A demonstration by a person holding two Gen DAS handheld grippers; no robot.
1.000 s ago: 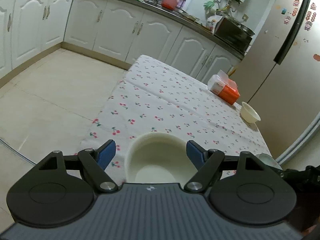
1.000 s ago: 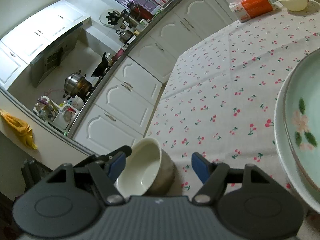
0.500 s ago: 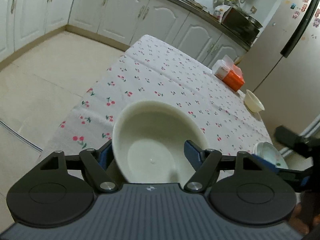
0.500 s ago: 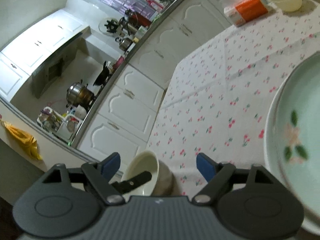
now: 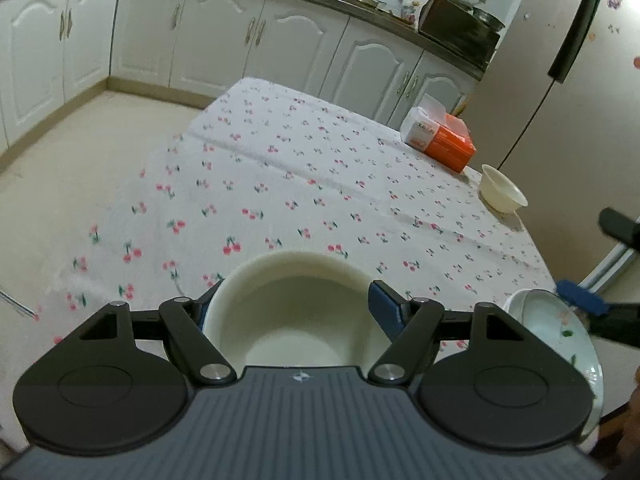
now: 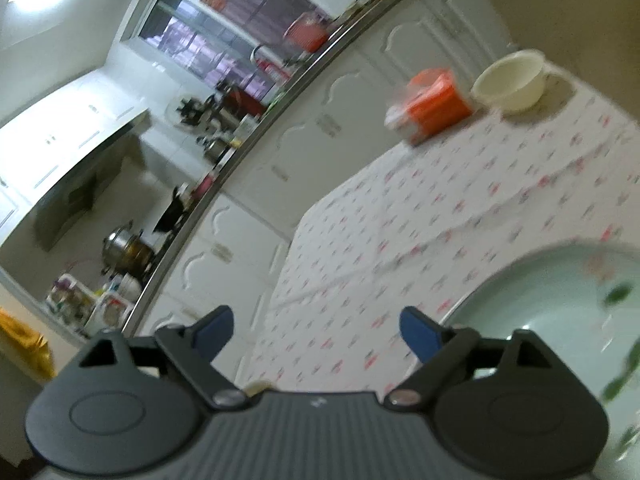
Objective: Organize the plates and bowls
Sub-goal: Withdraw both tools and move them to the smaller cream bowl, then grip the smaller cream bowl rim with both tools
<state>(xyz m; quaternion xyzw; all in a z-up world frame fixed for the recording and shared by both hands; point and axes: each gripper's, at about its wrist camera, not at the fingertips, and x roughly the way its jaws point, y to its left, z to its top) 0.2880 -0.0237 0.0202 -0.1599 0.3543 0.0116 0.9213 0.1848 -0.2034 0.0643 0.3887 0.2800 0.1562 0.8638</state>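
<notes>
Gathering bowls: left gripper (image 5: 294, 306) spread around cream bowl (image 5: 294, 312), needing closure, then carry toward two o'clock bowl (image 5: 503, 194).

The right wrist view is motion-blurred. Its green plate (image 6: 560, 320) is cut off by the right edge. The cream bowl's (image 5: 296, 312) near rim hides behind the left gripper's body

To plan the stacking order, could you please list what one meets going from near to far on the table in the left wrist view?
Cream bowl between the left gripper fingers → small cream bowl → orange tissue box.
</notes>
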